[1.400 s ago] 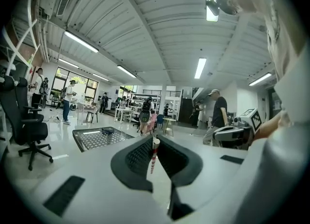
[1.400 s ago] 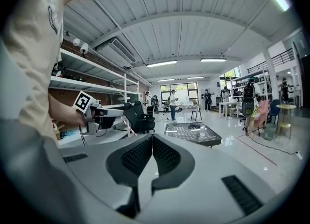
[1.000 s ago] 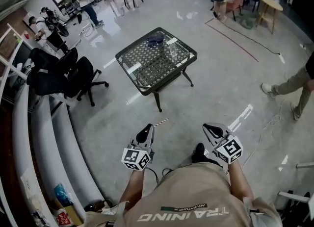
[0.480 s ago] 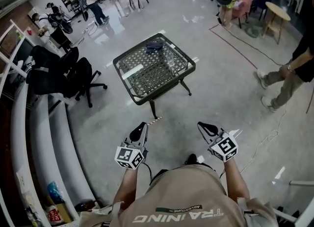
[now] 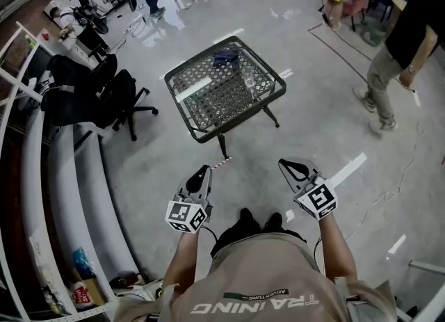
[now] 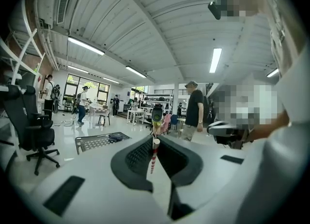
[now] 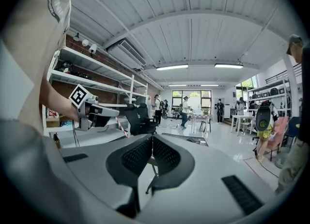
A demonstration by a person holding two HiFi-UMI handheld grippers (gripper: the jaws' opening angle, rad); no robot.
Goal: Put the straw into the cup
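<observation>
We are only partway into the job. The straw (image 5: 221, 163) is in hand, but it is not yet in the cup (image 5: 248, 78). The cup is standing on the mesh bench (image 5: 183, 108), well apart from both grippers, with open floor in between. We judge that everything after the pickup is left to do: walking up to the bench, lining the straw up over the cup and dropping it in.

The left gripper (image 5: 204, 173) is doing the holding. Its fingers (image 6: 135, 157) are closing down on the striped straw, which is sticking out past their tips toward the bench. In the left gripper view the straw is sitting right in the slot between them, its open end pointing forward.

The right gripper (image 5: 286, 167) is hanging beside the left at about the same height. Its fingers (image 7: 136, 156) are pressing together at the tips with nothing between them, and they are touching nothing else.
</observation>
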